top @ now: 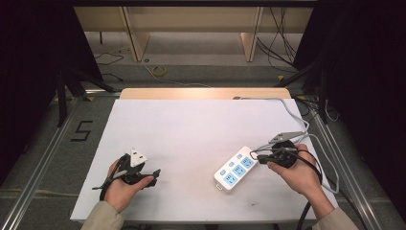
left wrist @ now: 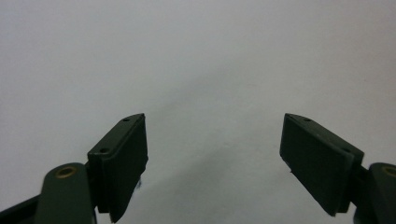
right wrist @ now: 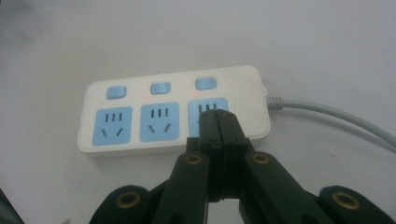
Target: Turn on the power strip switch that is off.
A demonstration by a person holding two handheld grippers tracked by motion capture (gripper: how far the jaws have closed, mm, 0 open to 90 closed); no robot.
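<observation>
- Power strip, white with three blue sockets and three blue rocker switches, lies flat on the white table at about 4 o'clock from the table's middle in the high view, slanted so its cord end points toward 1 o'clock.
- Its grey cord leaves that end and loops off toward the table's far right edge.
- Right gripper has its jaws pressed fully together with nothing between them; in the right gripper view the closed tips sit over the socket nearest the cord, whether touching it or just above I cannot tell.
- Directly at 12 o'clock from those tips is the switch that belongs to this socket, near but apart from them.
- Left gripper stands wide open and empty over bare table, at about 8 o'clock from the table's middle, well apart from the strip.
- Step in hand, as I judge it: the closed right tips are being used as a poker, lining up on the strip's cord end to press a switch.
- Next move calls for a small advance toward 12 o'clock onto the rocker, then a straight push down, with jaws kept closed so the tip stays narrow.
- Since the strip is light and unheld, an off-centre push could skid or tip it; the idle left gripper could brace the far end.
</observation>
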